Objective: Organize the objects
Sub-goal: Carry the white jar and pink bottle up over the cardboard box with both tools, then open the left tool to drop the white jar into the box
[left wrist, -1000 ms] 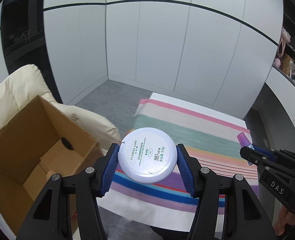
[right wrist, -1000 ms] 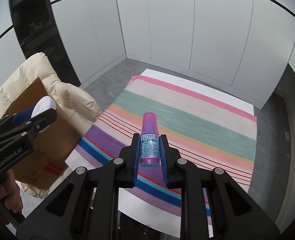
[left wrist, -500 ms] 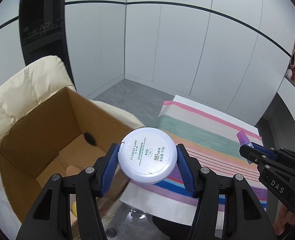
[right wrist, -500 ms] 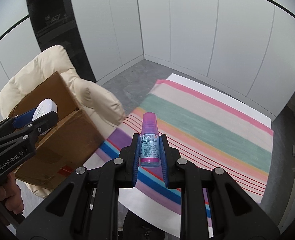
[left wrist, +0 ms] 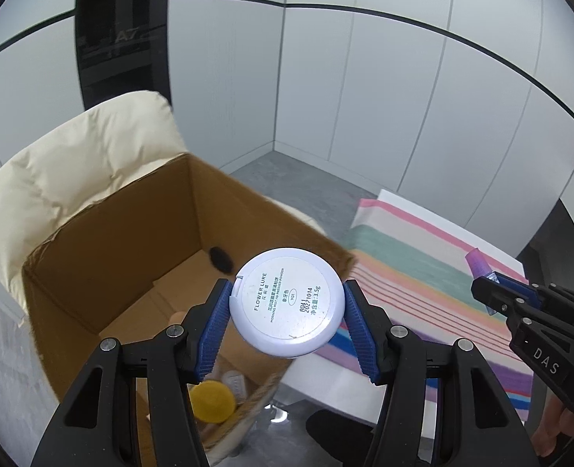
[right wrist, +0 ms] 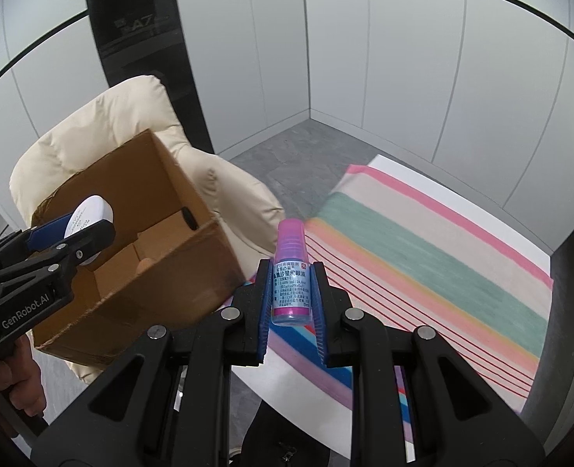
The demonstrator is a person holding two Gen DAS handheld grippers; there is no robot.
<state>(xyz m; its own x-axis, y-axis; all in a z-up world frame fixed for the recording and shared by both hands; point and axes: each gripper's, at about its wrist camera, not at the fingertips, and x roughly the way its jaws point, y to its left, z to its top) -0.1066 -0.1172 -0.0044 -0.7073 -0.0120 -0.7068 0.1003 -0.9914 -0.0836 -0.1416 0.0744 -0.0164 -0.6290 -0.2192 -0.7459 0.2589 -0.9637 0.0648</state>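
Observation:
My left gripper (left wrist: 287, 307) is shut on a round white powder compact (left wrist: 287, 301) and holds it above the open cardboard box (left wrist: 131, 233). The compact (right wrist: 90, 210) and left gripper (right wrist: 72, 233) also show in the right wrist view, over the box (right wrist: 162, 272). My right gripper (right wrist: 290, 292) is shut on a small pink eye-drop bottle (right wrist: 290, 284), held upright to the right of the box, above the table edge. The bottle tip (left wrist: 477, 262) and right gripper (left wrist: 497, 295) show at the right of the left wrist view.
The box sits on a cream padded chair (left wrist: 72, 163) and holds a yellow round item (left wrist: 211, 401) and other small things. A table with a striped cloth (right wrist: 423, 245) stands to the right. White cabinet walls (left wrist: 364, 97) lie behind.
Both grippers have swung left toward the box. The compact now hangs over the box opening; the bottle is nearer the box's right side. Both grips are unchanged.

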